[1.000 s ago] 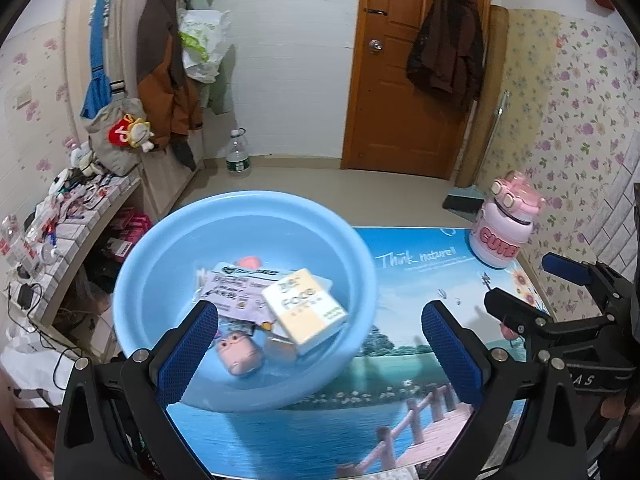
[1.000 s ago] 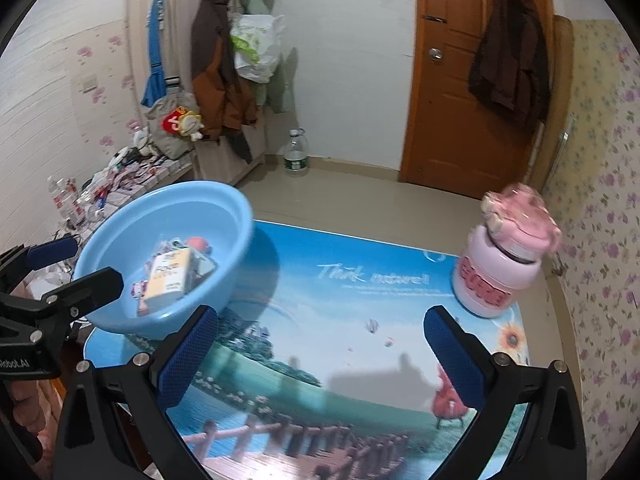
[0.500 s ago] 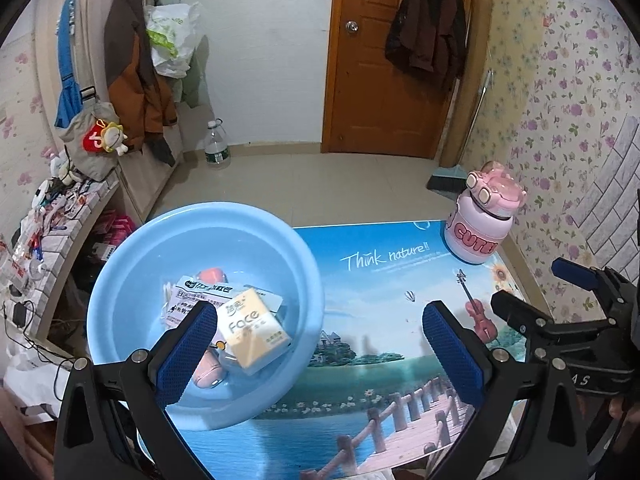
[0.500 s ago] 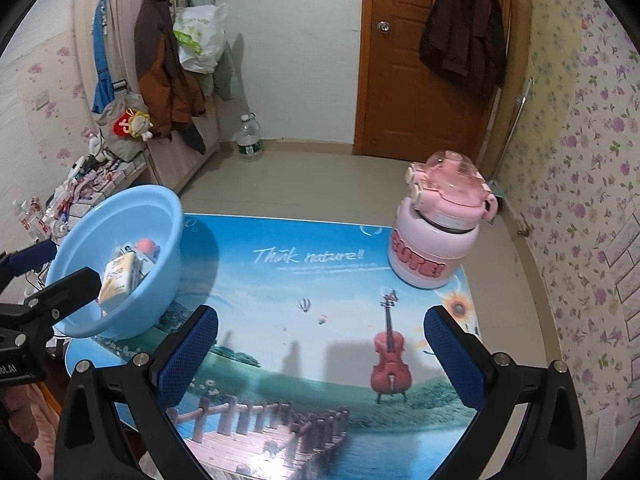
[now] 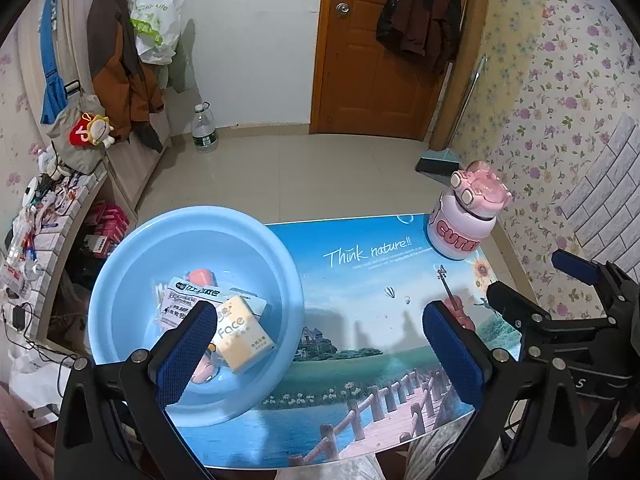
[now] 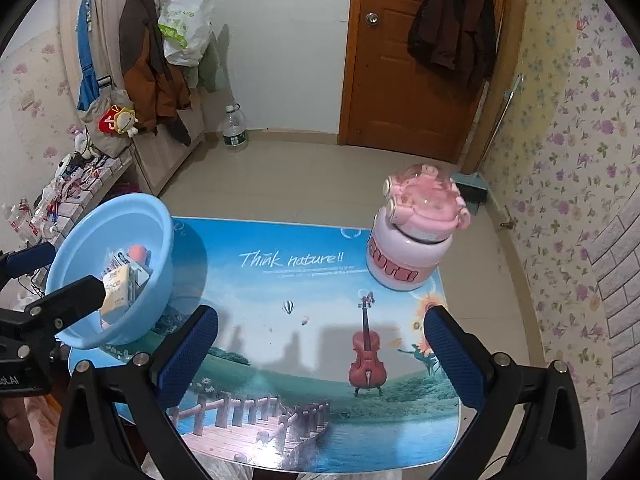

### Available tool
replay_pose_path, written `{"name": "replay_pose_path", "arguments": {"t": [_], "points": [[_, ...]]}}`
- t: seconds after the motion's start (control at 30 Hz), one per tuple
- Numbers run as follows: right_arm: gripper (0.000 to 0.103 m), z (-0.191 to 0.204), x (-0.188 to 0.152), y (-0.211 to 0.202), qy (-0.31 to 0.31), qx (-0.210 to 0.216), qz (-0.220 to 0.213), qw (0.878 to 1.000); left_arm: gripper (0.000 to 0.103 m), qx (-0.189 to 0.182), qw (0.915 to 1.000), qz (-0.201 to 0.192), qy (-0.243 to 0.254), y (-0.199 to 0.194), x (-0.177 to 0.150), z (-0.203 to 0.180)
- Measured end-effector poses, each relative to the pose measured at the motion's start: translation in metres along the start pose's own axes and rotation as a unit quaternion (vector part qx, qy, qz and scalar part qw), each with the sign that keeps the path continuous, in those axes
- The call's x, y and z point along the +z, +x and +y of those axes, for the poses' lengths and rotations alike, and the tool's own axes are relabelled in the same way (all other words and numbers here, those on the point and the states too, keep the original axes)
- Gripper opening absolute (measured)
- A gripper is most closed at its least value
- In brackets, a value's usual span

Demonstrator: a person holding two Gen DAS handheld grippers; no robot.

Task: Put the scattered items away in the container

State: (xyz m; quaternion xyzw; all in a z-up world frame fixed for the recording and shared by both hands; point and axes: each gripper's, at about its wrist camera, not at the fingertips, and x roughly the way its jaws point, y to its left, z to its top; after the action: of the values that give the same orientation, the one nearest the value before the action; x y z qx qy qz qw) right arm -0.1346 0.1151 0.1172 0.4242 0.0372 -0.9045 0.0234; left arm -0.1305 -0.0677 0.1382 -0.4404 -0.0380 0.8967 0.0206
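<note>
A light blue basin (image 5: 132, 272) stands at the table's left end; it also shows in the right wrist view (image 6: 156, 240). Inside lie a yellow "Face" tissue pack (image 5: 242, 332), a white printed packet (image 5: 188, 300) and small pink items (image 5: 200, 276). A pink "CUTE" bottle (image 5: 464, 220) stands upright at the far right corner, also in the right wrist view (image 6: 412, 236). My left gripper (image 5: 316, 348) is open and empty, its left finger over the basin's near side. My right gripper (image 6: 320, 356) is open and empty above the table's near middle.
The table top (image 6: 300, 280) bears a nature picture mat. A cluttered shelf (image 5: 40, 216) stands left of the table. A water bottle (image 5: 204, 128) is on the floor. A wooden door (image 5: 368, 60) and hanging coats are at the back.
Both grippers have pulled back and swung to the right, so the basin sits further left and the pink bottle more central. Both stay open and empty.
</note>
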Motion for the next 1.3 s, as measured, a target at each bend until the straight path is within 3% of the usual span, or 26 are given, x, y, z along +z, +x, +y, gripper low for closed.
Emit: {"name": "replay_pose_path", "arguments": {"t": [0.8, 1.3], "points": [[0.103, -0.020, -0.002, -0.008, 0.015, -0.015, 0.008, 1.000, 0.103, 0.001, 0.9997, 0.021, 0.015, 0.010, -0.002, -0.035], [0.103, -0.029, -0.015, -0.002, 0.027, 0.001, -0.005, 1.000, 0.103, 0.014, 0.9998, -0.008, 0.009, 0.011, -0.016, -0.040]]}}
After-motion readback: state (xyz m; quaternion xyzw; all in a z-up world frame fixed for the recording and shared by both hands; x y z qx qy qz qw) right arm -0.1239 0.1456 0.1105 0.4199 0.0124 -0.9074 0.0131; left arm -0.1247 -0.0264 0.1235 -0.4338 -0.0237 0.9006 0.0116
